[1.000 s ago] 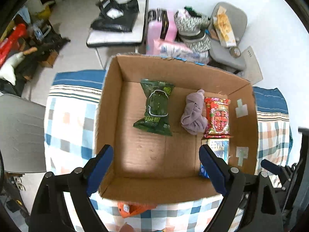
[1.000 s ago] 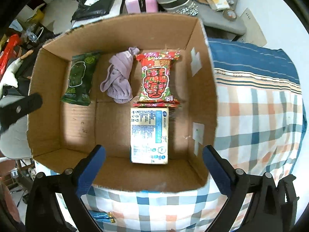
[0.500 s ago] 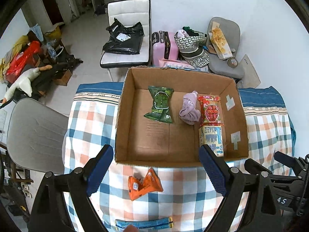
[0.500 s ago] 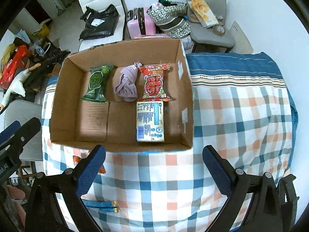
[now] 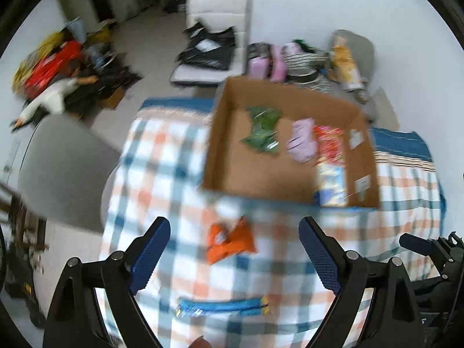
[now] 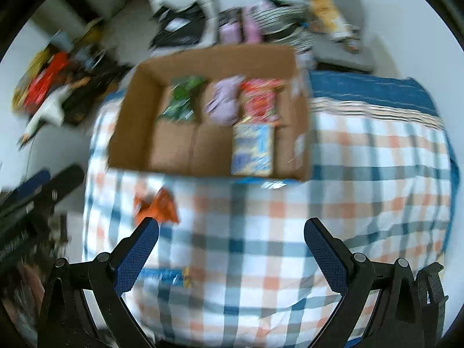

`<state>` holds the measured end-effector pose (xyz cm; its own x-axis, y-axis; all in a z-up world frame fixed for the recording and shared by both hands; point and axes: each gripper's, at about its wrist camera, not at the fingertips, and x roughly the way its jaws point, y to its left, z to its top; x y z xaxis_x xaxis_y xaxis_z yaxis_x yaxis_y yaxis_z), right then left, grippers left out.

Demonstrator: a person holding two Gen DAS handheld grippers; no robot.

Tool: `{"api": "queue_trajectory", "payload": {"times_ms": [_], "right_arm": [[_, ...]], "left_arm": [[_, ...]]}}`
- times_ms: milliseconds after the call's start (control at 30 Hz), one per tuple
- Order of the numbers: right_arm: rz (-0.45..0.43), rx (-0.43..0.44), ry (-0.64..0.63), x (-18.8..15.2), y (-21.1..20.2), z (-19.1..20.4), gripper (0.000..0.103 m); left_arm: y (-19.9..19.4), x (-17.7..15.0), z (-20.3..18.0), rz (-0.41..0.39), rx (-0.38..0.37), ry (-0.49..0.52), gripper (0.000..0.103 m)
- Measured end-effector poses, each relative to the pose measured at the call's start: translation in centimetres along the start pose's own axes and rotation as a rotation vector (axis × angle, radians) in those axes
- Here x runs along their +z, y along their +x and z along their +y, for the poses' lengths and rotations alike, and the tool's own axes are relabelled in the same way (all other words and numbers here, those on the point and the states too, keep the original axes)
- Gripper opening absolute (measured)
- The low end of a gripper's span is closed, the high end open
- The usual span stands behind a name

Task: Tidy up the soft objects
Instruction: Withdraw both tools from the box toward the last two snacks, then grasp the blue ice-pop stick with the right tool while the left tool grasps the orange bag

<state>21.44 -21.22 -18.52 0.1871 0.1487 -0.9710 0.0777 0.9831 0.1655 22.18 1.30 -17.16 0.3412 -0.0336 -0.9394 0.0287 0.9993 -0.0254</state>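
An open cardboard box (image 5: pixel 226 145) (image 6: pixel 133 133) stands on the checked tablecloth. Inside lie a green packet (image 5: pixel 262 130) (image 6: pixel 181 98), a lilac cloth (image 5: pixel 301 140) (image 6: pixel 221 104), a red packet (image 5: pixel 329 142) (image 6: pixel 259 100) and a blue-yellow packet (image 5: pixel 330 184) (image 6: pixel 253 150). An orange packet (image 5: pixel 229 239) (image 6: pixel 155 207) and a blue packet (image 5: pixel 220 308) (image 6: pixel 165 275) lie on the cloth in front of the box. My left gripper (image 5: pixel 235 255) is open and empty above the orange packet. My right gripper (image 6: pixel 232 258) is open and empty above the bare cloth. Both views are blurred.
A grey chair (image 5: pixel 61 162) stands left of the table. A white chair with a black bag (image 5: pixel 211 52), pink cases and a grey chair with clutter stand behind. Clutter lies on the floor at far left (image 5: pixel 55 69). The tablecloth (image 6: pixel 377 174) extends right of the box.
Both grippers have pulled back and up from the box, so the box looks smaller and the orange and blue packets in front of it have come into view. Both stay open.
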Motion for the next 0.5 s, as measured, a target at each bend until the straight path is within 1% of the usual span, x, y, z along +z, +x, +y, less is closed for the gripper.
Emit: {"api": "queue_trajectory", "payload": {"times_ms": [33,133,167,233,300,333,400,467,500], "right_arm": [[0.014,0.017,-0.032,-0.4,0.5,0.6,0.102],[0.09,0.032,-0.186,-2.7,3.5,4.1,0.102],[0.115,0.029,-0.229,-3.4,4.6,5.2,0.102],[0.175,0.027,-0.334,-5.3,7.6,8.1,0.102],[0.227,0.032,-0.42,-7.1,10.3,10.8,0.102],[0.261,0.035,-0.468,-8.1,11.9,12.3,0.101],[0.301,0.031,-0.537,-9.5,14.4,14.5,0.095],[0.344,0.018,-0.618,-11.1,17.1,16.8,0.088],[0.359,0.011,-0.648,-11.8,18.2,17.7,0.08]], "left_arm": [[0.5,-1.2,1.2,0.02,0.018,-0.023,0.091],[2.2,-4.9,4.4,0.087,0.075,-0.091,0.091],[3.2,-6.7,5.9,0.127,0.106,-0.12,0.091],[4.9,-9.6,8.1,0.195,0.136,-0.177,0.091],[6.3,-12.2,10.1,0.245,0.163,-0.228,0.091],[6.7,-13.0,10.6,0.261,0.171,-0.243,0.091],[8.0,-15.0,12.3,0.298,0.207,-0.281,0.091],[8.9,-16.4,13.5,0.323,0.227,-0.311,0.091],[9.2,-17.0,14.0,0.332,0.234,-0.322,0.091]]}}
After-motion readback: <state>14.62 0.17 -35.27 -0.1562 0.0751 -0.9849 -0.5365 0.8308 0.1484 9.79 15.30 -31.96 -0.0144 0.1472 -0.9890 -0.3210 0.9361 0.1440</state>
